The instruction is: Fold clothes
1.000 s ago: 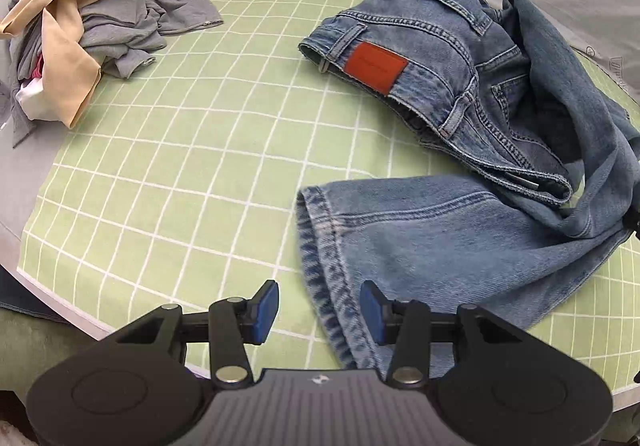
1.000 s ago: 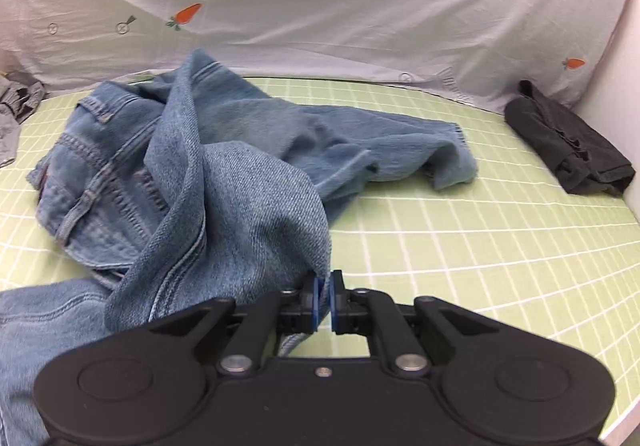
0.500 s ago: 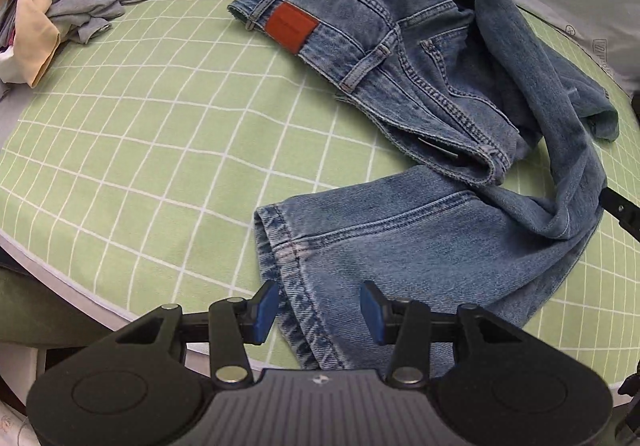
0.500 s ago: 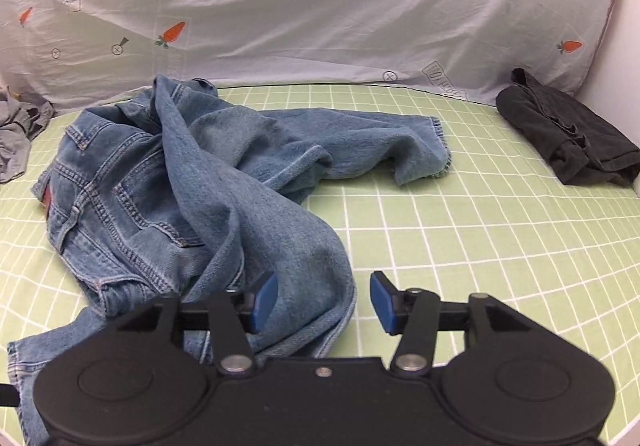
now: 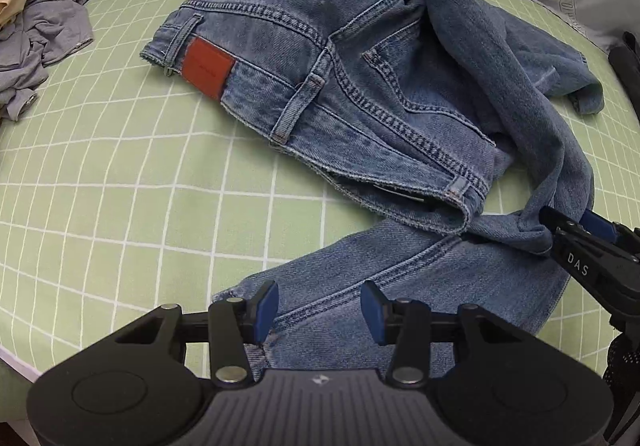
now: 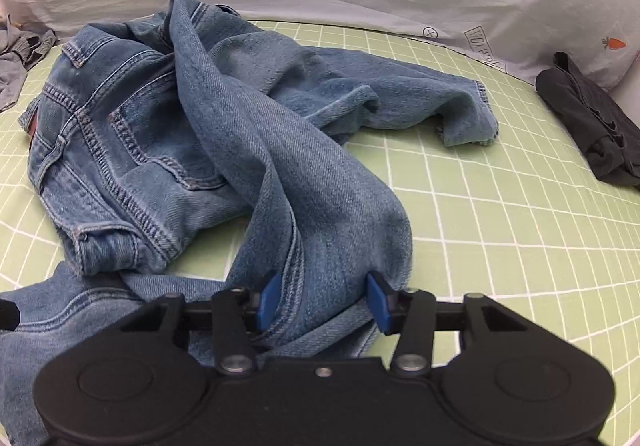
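Right hand-held gripper (image 6: 322, 300) astride jeans (image 6: 256, 133), closing

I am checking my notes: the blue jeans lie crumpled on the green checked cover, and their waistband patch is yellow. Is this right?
Not quite. The patch on the jeans is orange-red, not yellow, as the left wrist view shows. The jeans do lie crumpled on the green checked cover.
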A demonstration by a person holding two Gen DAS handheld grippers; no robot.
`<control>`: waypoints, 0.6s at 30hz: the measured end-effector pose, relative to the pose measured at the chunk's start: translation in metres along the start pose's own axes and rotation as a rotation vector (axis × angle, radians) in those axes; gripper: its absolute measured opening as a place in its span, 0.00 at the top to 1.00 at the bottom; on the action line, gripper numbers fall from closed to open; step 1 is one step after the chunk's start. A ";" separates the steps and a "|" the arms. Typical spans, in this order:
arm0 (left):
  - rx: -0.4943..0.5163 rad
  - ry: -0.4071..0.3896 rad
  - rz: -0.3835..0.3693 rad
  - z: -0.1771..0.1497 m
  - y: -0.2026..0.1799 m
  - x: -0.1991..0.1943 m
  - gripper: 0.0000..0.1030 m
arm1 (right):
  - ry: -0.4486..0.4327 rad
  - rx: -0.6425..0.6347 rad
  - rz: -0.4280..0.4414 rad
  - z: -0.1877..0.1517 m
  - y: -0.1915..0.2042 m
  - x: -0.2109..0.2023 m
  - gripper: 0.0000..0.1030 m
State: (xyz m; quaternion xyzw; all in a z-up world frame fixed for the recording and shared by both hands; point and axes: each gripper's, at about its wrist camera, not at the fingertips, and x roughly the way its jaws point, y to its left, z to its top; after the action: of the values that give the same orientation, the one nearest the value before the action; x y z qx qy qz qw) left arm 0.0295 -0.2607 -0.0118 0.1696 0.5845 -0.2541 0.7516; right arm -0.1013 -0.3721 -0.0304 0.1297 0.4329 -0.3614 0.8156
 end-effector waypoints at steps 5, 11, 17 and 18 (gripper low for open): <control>-0.057 0.029 -0.010 0.022 0.009 0.019 0.54 | -0.027 -0.021 -0.045 0.016 -0.015 0.003 0.84; -0.134 0.066 0.014 0.032 0.020 0.034 0.54 | -0.174 -0.162 -0.217 0.052 -0.028 0.005 0.90; -0.190 0.067 0.027 0.035 0.024 0.039 0.54 | -0.293 -0.191 -0.366 0.115 -0.064 0.023 1.00; -0.199 0.065 0.025 0.036 0.024 0.040 0.54 | -0.283 -0.140 -0.325 0.127 -0.075 0.026 0.99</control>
State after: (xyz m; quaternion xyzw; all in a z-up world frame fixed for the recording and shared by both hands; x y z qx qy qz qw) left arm 0.0789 -0.2683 -0.0419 0.1094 0.6288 -0.1799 0.7485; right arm -0.0669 -0.5042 0.0314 -0.0509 0.3532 -0.4716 0.8064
